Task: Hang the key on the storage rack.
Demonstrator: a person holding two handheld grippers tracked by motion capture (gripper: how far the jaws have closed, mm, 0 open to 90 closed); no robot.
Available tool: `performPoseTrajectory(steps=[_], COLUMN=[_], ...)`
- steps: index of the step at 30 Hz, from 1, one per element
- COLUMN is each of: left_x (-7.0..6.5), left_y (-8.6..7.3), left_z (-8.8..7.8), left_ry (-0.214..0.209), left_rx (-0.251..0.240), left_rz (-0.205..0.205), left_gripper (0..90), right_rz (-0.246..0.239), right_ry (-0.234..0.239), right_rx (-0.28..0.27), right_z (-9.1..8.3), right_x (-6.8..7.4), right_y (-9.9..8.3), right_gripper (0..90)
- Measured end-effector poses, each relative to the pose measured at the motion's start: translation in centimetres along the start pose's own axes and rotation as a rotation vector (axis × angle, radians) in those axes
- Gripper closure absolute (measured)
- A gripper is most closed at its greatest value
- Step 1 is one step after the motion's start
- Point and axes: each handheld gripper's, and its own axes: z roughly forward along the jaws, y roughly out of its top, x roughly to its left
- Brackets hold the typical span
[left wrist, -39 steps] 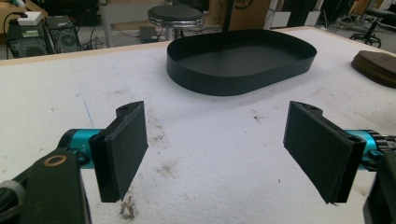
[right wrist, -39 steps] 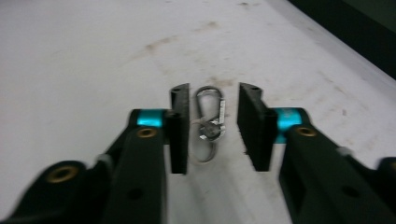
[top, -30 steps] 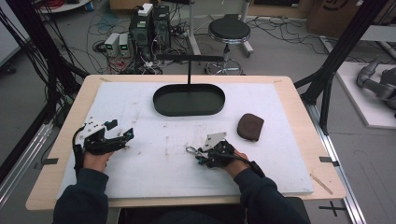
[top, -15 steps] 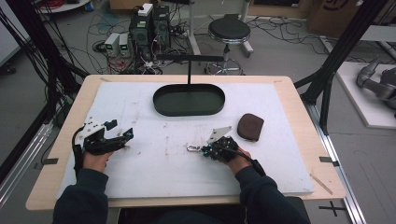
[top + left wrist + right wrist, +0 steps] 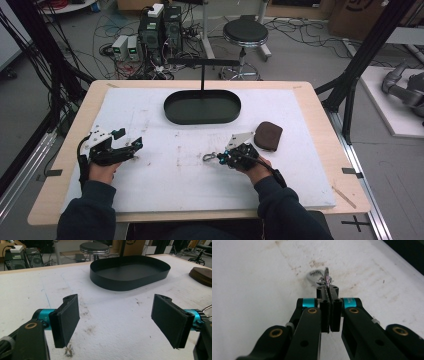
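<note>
A small silver metal clasp with a ring [image 5: 208, 157] [image 5: 326, 277] sticks out from my right gripper [image 5: 220, 157] [image 5: 327, 288], whose jaws are pressed shut on it just above the white mat, right of centre. My left gripper [image 5: 134, 146] [image 5: 115, 322] rests at the left of the mat, jaws wide open with nothing between the black pads [image 5: 67, 318]. A black oval tray [image 5: 170, 107] [image 5: 130, 282] lies at the back centre, with an upright post and crossbar [image 5: 202, 62] behind it.
A brown rounded pouch [image 5: 268, 135] [image 5: 203, 275] lies on the mat just beyond and to the right of my right gripper. The white mat [image 5: 175, 180] covers most of the wooden table [image 5: 330, 150]. A stool and cabled equipment stand on the floor behind.
My right gripper has turned and shifted slightly to the right with the clasp still in its jaws. The left gripper has stayed where it was, open.
</note>
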Motion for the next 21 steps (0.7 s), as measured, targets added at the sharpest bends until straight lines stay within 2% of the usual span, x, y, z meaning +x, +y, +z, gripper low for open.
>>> performPoseTrajectory(steps=[1, 3, 6, 7, 10, 11, 12, 13, 14, 15, 16, 17, 18, 19, 21], left_x=[0.0, 0.0, 0.0, 0.0, 0.0, 0.0, 0.0, 0.0, 0.0, 0.0, 0.0, 0.0, 0.0, 0.0, 0.0], left_y=[0.0, 0.0, 0.0, 0.0, 0.0, 0.0, 0.0, 0.0, 0.0, 0.0, 0.0, 0.0, 0.0, 0.0, 0.0], left_z=[0.0, 0.0, 0.0, 0.0, 0.0, 0.0, 0.0, 0.0, 0.0, 0.0, 0.0, 0.0, 0.0, 0.1, 0.1], left_ry=[0.000, 0.001, 0.000, 0.001, -0.003, -0.006, -0.006, -0.011, -0.011, -0.010, -0.010, -0.012, -0.012, -0.013, -0.012], left_rx=[0.000, 0.000, -0.001, 0.003, 0.004, 0.001, 0.001, -0.001, -0.001, -0.003, -0.003, -0.003, -0.003, -0.005, -0.004], left_rz=[0.000, 0.001, -0.003, 0.000, 0.000, 0.000, 0.000, 0.001, 0.001, 0.003, 0.003, 0.002, 0.002, 0.002, 0.003], left_gripper=[22.9, 22.9, 22.9, 22.9, 22.9, 22.9, 22.9, 22.9, 22.9, 22.9, 22.9, 22.9, 22.9, 22.9, 22.9], right_rz=[0.006, 0.023, 0.019, 0.008, 0.022, 0.034, 0.034, 0.033, 0.033, 0.040, 0.040, 0.042, 0.042, 0.043, 0.049], right_ry=[-0.020, -0.021, -0.044, -0.058, -0.076, -0.082, -0.082, -0.100, -0.100, -0.113, -0.113, -0.132, -0.132, -0.142, -0.150], right_rx=[-0.020, -0.059, -0.079, -0.104, -0.129, -0.161, -0.161, -0.189, -0.189, -0.208, -0.208, -0.233, -0.233, -0.255, -0.268], right_z=[-0.5, -0.9, -1.5, -2.0, -2.7, -3.2, -3.2, -3.7, -3.7, -4.1, -4.1, -4.6, -4.6, -4.9, -5.1], right_x=[-0.3, -0.8, -1.2, -1.7, -2.3, -3.1, -3.1, -4.0, -4.0, -5.1, -5.1, -6.4, -6.4, -7.5, -8.8], right_y=[0.2, 0.4, 0.7, 1.1, 1.4, 1.9, 1.9, 2.5, 2.5, 3.4, 3.4, 4.5, 4.5, 5.4, 6.4], right_gripper=[90.0, 90.0, 90.0, 90.0, 90.0, 90.0, 90.0, 90.0, 90.0, 90.0, 90.0, 90.0, 90.0, 90.0, 90.0])
